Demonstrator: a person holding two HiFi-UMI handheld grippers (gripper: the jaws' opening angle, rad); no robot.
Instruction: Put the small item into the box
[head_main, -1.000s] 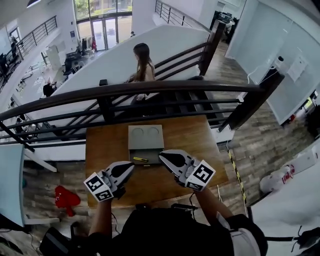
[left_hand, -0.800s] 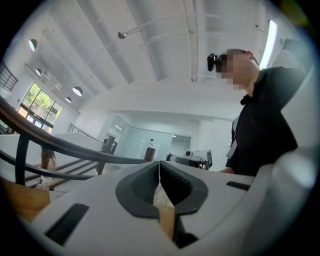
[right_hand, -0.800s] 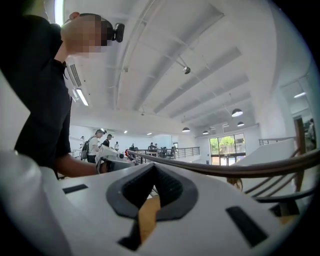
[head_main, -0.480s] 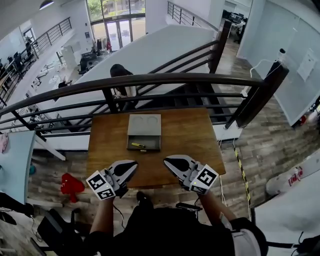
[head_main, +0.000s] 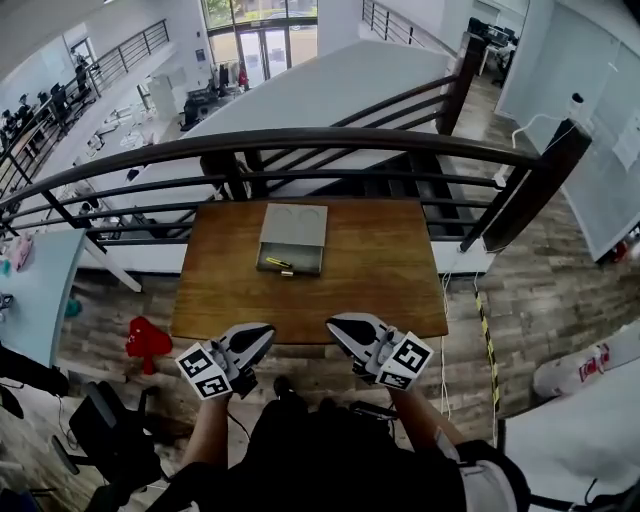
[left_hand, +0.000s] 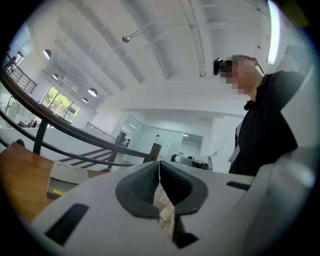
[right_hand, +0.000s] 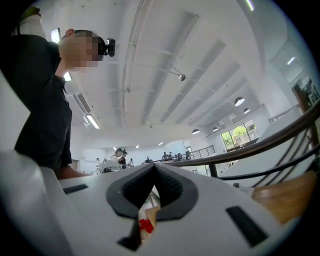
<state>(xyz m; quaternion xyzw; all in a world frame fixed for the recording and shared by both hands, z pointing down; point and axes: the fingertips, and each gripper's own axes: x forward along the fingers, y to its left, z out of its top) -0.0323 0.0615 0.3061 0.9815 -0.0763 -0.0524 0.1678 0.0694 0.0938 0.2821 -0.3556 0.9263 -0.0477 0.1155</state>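
— Where is the small item sitting right now?

— I'm seeing a yellow small item (head_main: 277, 263) lying in the dark open tray at the 6 o'clock end of the box (head_main: 293, 225). Something tiny is lying just beside it at the tray's front lip, and I can't tell whether that bit is inside or out. The box is sitting toward 12 o'clock on the table (head_main: 380, 270).

— And the grippers?

— I'm holding both off the table, out past its 6 o'clock edge. The left gripper (head_main: 262, 331) is showing its jaws pressed together on nothing, and the right gripper (head_main: 336, 324) is doing the same.

— So how far along?

— I'm judging the placing as done, or nearly. If anything is remaining, it's that tiny bit at the lip.
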